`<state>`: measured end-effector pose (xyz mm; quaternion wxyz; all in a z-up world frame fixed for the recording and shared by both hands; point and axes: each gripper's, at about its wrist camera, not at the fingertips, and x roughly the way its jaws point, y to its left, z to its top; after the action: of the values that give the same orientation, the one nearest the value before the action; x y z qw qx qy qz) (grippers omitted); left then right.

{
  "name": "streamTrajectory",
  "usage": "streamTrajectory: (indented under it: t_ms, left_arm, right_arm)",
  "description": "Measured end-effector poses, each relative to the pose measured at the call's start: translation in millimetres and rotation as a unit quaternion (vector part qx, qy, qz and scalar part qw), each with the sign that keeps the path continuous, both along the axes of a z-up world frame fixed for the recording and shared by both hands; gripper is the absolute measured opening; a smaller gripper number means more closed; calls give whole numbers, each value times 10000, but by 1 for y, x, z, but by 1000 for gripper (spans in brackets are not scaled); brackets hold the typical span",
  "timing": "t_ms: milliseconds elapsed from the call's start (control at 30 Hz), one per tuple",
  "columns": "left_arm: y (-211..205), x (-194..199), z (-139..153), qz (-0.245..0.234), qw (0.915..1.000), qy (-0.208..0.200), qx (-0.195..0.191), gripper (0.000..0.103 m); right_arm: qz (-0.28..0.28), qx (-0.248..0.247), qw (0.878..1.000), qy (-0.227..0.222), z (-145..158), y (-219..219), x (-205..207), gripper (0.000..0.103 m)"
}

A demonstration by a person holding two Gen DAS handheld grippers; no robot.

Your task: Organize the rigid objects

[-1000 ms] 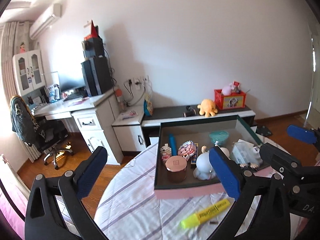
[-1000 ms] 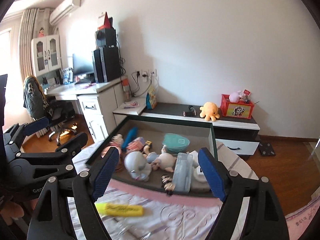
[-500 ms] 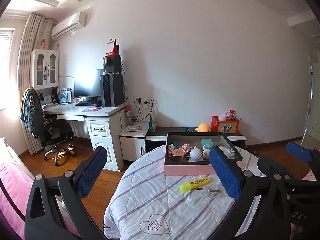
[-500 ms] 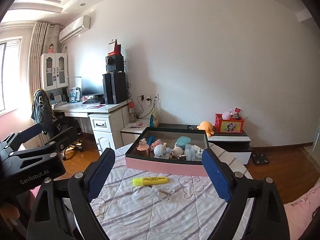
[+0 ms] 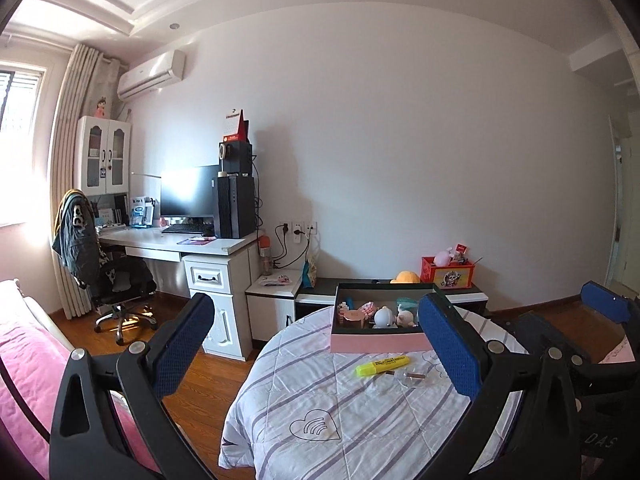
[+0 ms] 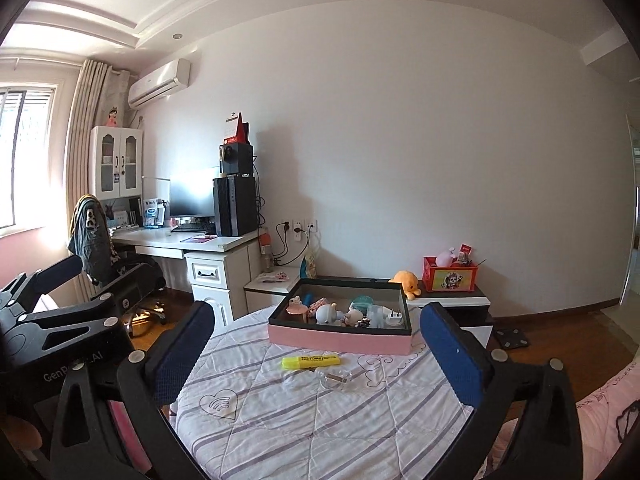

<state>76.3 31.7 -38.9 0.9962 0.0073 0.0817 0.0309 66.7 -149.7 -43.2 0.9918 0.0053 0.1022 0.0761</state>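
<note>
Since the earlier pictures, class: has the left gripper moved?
Yes. The left gripper has pulled back from the pink box, which now looks far smaller between its fingers.

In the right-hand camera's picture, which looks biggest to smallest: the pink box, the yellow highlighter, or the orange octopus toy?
1. Pink box, plainly the largest.
2. and 3. Yellow highlighter and orange octopus toy look similar. The toy sits farther from the camera, so I would not rank these two.

Quilted matt cloth [image 6: 304,420] covers the table, glossy wood floor [image 5: 208,376] below, tongs' pads [image 6: 180,356] textured rubber
</note>
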Motion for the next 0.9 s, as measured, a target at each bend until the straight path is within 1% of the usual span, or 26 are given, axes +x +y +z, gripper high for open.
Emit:
streamTrajectory:
  t_ms: [100,467,700,900]
  left_arm:
    - [0,-4,2,26,10000,-48,28,103]
    - [-3,-3,-2,13,10000,71,67,103]
    - [-5,2,-4,-5,9998,160,101,103]
    - [-6,15,-14,-43,9994,316,105,103]
  right_arm:
    - [-8,14,10000,-37,1,-1,-7,103]
    - [-113,1,9999,50,-2,-2,-8,103]
    - [-156,10,9998,130,-4,-4,-5,103]
    - [-174,15,9996,241,-12,-7,3,103]
